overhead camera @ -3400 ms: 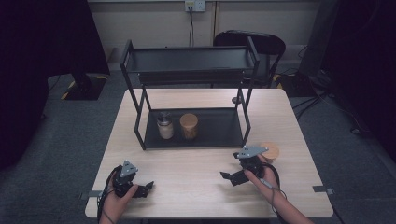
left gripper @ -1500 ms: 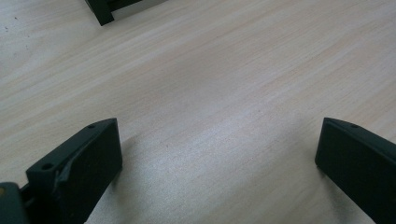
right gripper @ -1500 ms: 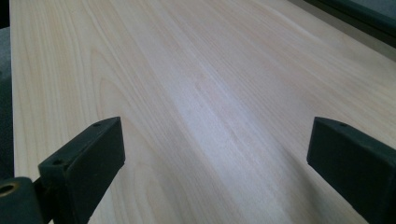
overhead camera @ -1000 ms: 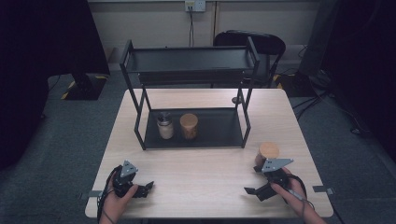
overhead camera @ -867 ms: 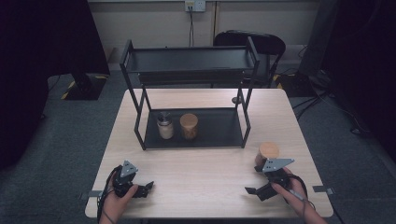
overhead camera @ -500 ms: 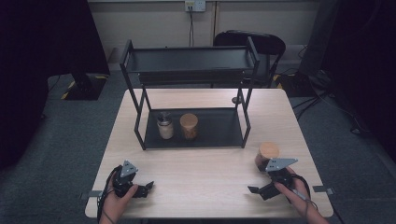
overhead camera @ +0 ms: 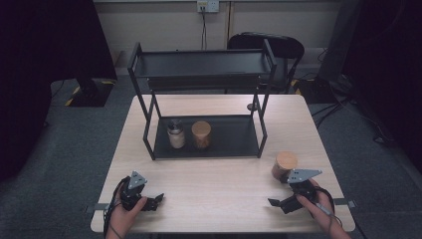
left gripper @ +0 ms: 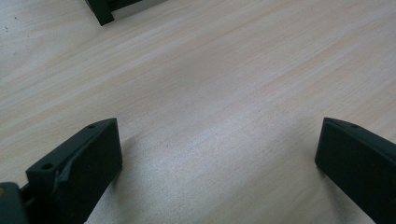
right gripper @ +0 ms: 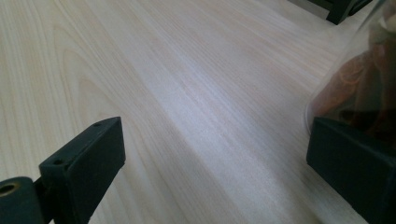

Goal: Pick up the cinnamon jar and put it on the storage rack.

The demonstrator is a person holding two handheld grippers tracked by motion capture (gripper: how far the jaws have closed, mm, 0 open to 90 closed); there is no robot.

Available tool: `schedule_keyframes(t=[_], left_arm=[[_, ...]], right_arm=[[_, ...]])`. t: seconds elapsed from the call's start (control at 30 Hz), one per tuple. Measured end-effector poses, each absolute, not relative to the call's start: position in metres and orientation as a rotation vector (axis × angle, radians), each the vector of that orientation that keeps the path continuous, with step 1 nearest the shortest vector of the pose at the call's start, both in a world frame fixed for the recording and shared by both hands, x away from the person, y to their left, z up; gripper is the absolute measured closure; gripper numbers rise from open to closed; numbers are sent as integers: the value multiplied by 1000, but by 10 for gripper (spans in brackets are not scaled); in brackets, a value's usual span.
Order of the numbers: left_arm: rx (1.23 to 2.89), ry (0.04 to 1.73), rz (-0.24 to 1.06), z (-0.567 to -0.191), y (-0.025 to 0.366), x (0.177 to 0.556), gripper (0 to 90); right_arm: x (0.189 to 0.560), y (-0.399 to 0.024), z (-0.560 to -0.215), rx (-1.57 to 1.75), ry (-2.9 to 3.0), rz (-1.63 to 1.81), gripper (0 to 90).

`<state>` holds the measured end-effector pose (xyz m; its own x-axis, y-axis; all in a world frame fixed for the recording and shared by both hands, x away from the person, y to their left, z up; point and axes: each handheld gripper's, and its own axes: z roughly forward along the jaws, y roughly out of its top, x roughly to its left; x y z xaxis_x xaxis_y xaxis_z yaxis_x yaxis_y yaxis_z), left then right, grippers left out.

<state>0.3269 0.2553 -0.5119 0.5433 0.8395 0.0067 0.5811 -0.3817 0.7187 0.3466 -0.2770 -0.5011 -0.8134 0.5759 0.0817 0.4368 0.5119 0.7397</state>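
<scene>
A jar with a wooden lid point(overhead camera: 284, 163) stands on the table point(overhead camera: 219, 181) at the front right. My right gripper point(overhead camera: 276, 203) lies just in front of it near the table's front edge, jaws open and pointing left. In the right gripper view, that gripper point(right gripper: 215, 135) has bare wood between its jaws, and the jar's glass side point(right gripper: 359, 84) rises behind the right-hand jaw. My left gripper point(overhead camera: 157, 199) rests at the front left, open over bare tabletop point(left gripper: 219, 135). Nothing is held by either one.
A black two-tier rack point(overhead camera: 201, 69) stands at the middle back of the table. A glass jar with a dark lid point(overhead camera: 175, 134) and a wooden-lidded jar point(overhead camera: 201, 134) sit on its lower shelf. One rack foot point(left gripper: 100, 9) is in the left gripper view. A chair point(overhead camera: 268, 45) stands behind the table.
The right gripper has drawn back from beside the jar toward the front right edge, then edged slightly right. The jar stays in place. The left gripper has not moved.
</scene>
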Motion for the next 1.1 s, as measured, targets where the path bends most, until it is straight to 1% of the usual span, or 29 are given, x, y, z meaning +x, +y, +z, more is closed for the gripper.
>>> schedule_keyframes(t=[0.83, 1.1], left_arm=[[2105, 1142, 492, -512, 255, 327, 1], [2106, 1141, 492, -512, 255, 327, 1]], right_arm=[[338, -288, -501, 888, 2541, 1151, 34], [338, -295, -500, 952, 2508, 1148, 34]])
